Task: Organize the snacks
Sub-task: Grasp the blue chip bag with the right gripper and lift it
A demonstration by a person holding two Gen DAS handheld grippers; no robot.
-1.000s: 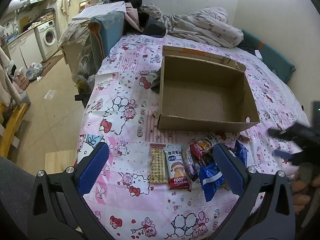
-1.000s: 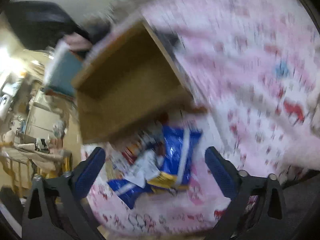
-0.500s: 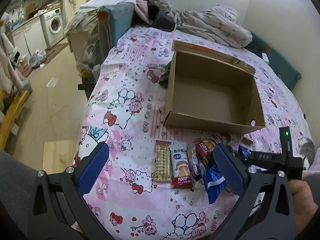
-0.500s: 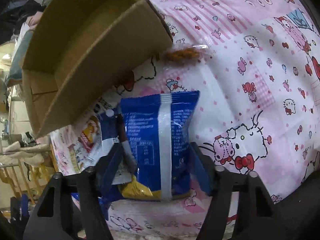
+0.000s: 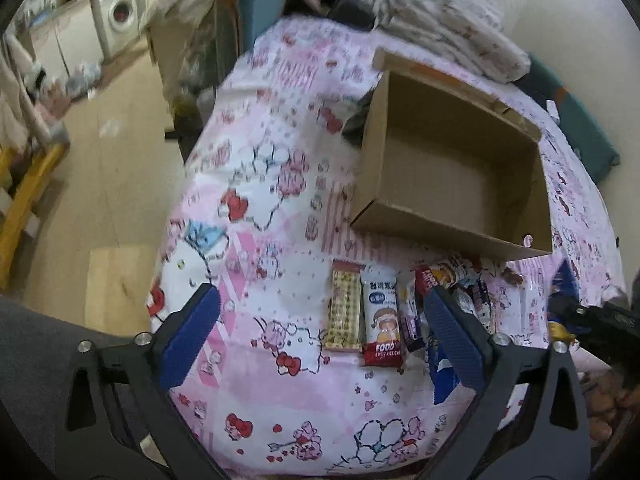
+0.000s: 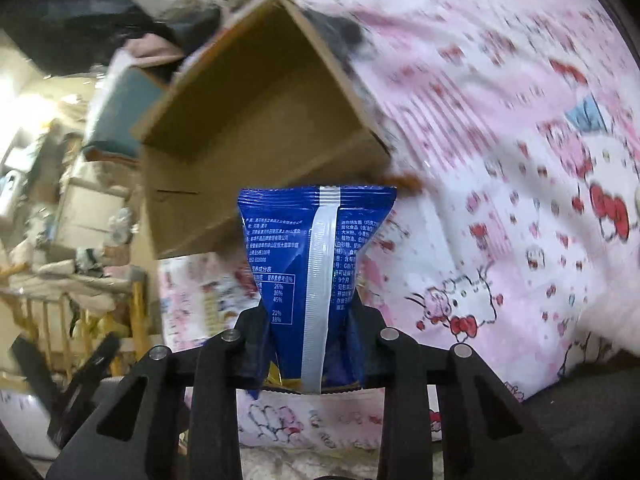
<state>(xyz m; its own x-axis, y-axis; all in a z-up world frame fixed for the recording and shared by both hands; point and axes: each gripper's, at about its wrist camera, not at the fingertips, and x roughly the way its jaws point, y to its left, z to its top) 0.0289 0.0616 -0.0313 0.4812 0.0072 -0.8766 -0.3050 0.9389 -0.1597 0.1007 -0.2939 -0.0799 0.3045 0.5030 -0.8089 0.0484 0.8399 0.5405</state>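
Note:
An empty brown cardboard box (image 5: pixel 452 160) stands on the pink cartoon bedsheet (image 5: pixel 280 208). Several snack packs lie in a row before its near wall: a yellow bar (image 5: pixel 344 310), a white-and-red rice cake pack (image 5: pixel 382 322), other small packs (image 5: pixel 440 276). My left gripper (image 5: pixel 320 336) is open, hovering above the sheet near these snacks. My right gripper (image 6: pixel 310 344) is shut on a blue snack bag (image 6: pixel 316 264), held upright, lifted off the bed in front of the box (image 6: pixel 256 120). It shows at the right edge of the left wrist view (image 5: pixel 564 300).
Crumpled bedding (image 5: pixel 448 32) and a teal pillow (image 5: pixel 580 128) lie behind the box. The bed's left edge drops to a wooden floor (image 5: pixel 112 168). A washing machine (image 5: pixel 116 20) and cluttered furniture stand far left. A small brown snack (image 6: pixel 404 180) lies by the box corner.
My right gripper closed on the blue bag and lifted it off the pile toward the box. My left gripper drifted slightly, staying open.

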